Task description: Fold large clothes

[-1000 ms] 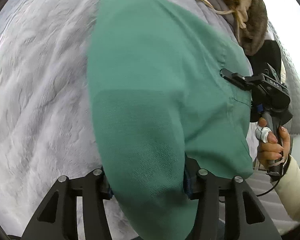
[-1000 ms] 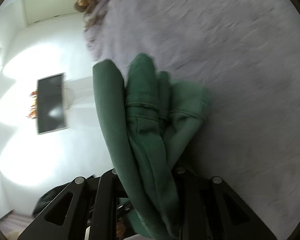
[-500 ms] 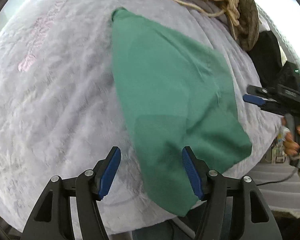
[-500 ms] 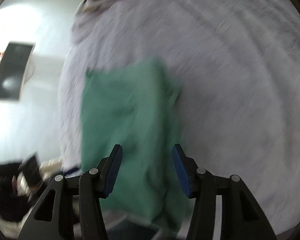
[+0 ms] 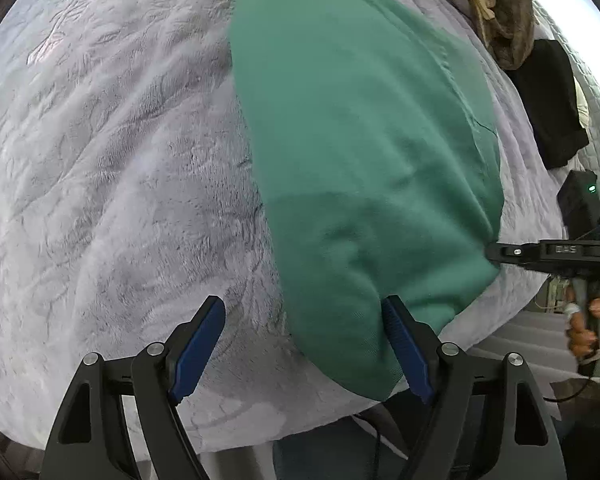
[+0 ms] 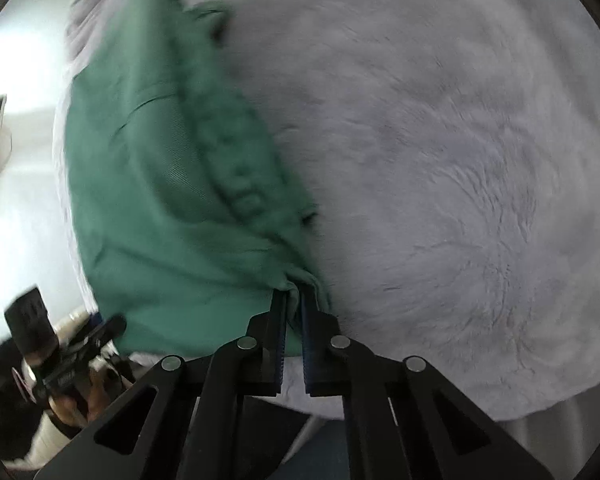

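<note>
The green garment (image 5: 360,168) lay spread on a pale grey plush blanket (image 5: 120,160), filling the upper middle and right of the left wrist view. Its long axis ran from the top centre of that frame down to the lower right, where a narrower folded end hung over the blanket's near edge. In the right wrist view the garment (image 6: 172,200) occupied the left half of the frame, long axis from upper left toward the lower centre, its right border bunched in blurred ridges.

The right gripper (image 6: 294,312) had its jaws pinched narrowly on a corner of the garment at the lower centre of its own frame. In the left wrist view it reached in from the right edge (image 5: 496,252), tip touching the cloth's right border, with the right hand (image 5: 584,324) on the handle below.

The left gripper (image 5: 304,344) stood with jaws wide, blue pads (image 5: 198,344) apart; the hanging end of the garment lay between them, against the right-hand one and gripped by neither.

The blanket (image 6: 440,160) covered the surface nearly edge to edge. A heap of brown and cream clothes (image 5: 500,12) sat at the upper right, a black garment (image 5: 548,104) just below it. A white wall (image 6: 24,200) showed at the left of the right wrist view.
</note>
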Demonstrator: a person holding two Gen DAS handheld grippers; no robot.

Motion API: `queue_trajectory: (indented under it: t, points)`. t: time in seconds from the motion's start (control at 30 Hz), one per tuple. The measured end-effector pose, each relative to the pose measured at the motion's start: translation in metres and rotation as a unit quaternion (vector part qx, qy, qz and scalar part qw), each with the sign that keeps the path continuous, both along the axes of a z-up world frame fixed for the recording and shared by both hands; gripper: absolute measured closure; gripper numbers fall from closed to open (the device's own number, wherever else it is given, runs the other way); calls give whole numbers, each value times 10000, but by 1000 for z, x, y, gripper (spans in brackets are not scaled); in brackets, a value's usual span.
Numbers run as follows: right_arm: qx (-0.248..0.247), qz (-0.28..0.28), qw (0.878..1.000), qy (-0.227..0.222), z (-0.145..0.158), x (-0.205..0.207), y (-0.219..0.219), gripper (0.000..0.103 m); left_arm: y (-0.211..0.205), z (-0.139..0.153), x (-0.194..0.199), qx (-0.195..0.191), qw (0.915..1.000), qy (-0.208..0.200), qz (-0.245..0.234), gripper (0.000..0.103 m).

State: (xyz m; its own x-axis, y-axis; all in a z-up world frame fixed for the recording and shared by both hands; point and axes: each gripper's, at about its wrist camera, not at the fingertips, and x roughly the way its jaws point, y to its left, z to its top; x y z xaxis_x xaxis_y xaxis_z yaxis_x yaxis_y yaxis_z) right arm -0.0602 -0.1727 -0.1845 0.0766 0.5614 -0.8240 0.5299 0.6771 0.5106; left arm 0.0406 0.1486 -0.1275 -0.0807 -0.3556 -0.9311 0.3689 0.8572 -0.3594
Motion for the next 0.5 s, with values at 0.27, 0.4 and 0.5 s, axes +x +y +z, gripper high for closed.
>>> queue_trajectory:
  t: [0.27,0.4,0.5]
  points:
    - [-716,642,9953,-123,49,9,12,94,-14,36,4,557,9971,-470,209,22]
    - [-972,719,9922,-317,80,14,15,93,-10,51,21,699,9944,-659,442,22]
    - [-1125,660,9905,-442,93,18,15,93,-11,60,28,886,9911,-834,539,22]
